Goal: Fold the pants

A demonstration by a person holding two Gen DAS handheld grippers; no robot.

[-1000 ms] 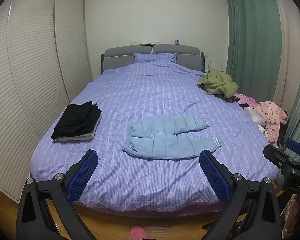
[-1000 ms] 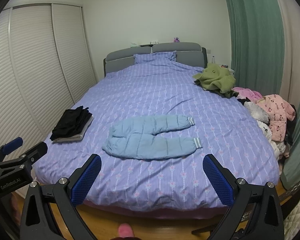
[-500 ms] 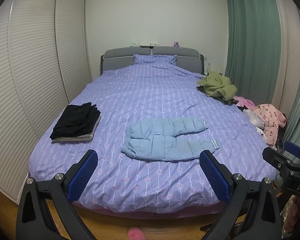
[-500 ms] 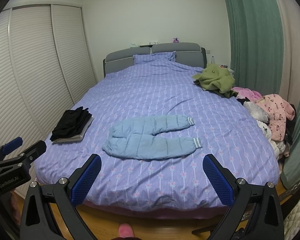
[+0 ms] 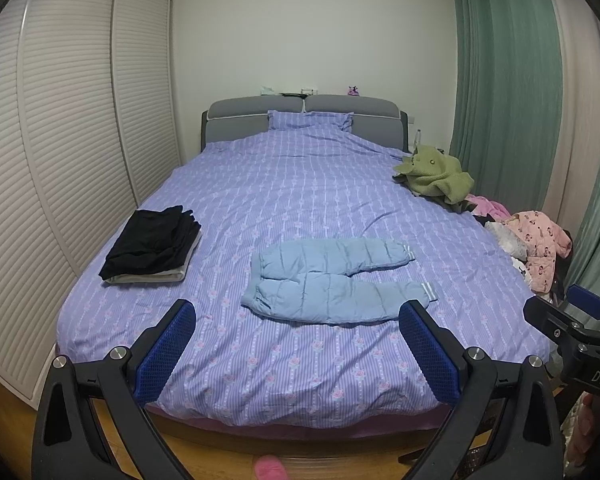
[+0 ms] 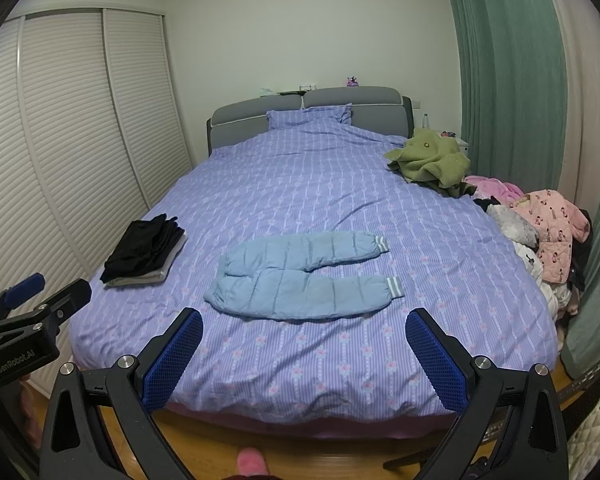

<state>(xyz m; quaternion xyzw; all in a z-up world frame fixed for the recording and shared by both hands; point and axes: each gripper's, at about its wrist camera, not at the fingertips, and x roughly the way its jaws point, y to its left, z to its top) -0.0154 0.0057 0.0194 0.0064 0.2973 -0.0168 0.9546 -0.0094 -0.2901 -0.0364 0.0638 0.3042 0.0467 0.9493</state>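
— What has moved since a second ago?

— Both my views have drawn back a little from the bed [image 5: 300, 200]; more wooden floor shows below its foot now. The light blue padded pants [image 5: 332, 280] have not shifted.

— Where do they lie?

— Flat on the purple striped duvet near the foot, waistband toward the folded black clothes [image 5: 152, 244], both legs running right, striped cuffs apart.

— And your grippers?

— My left gripper [image 5: 298, 354] hangs spread wide with nothing between its blue pads, short of the bed edge. My right gripper [image 6: 304, 358] is the same: wide apart, holding nothing.

— Anything else?

— An olive green sweater [image 6: 428, 160] sits near the pillow end, a pink patterned jacket [image 6: 556, 232] at the right edge.
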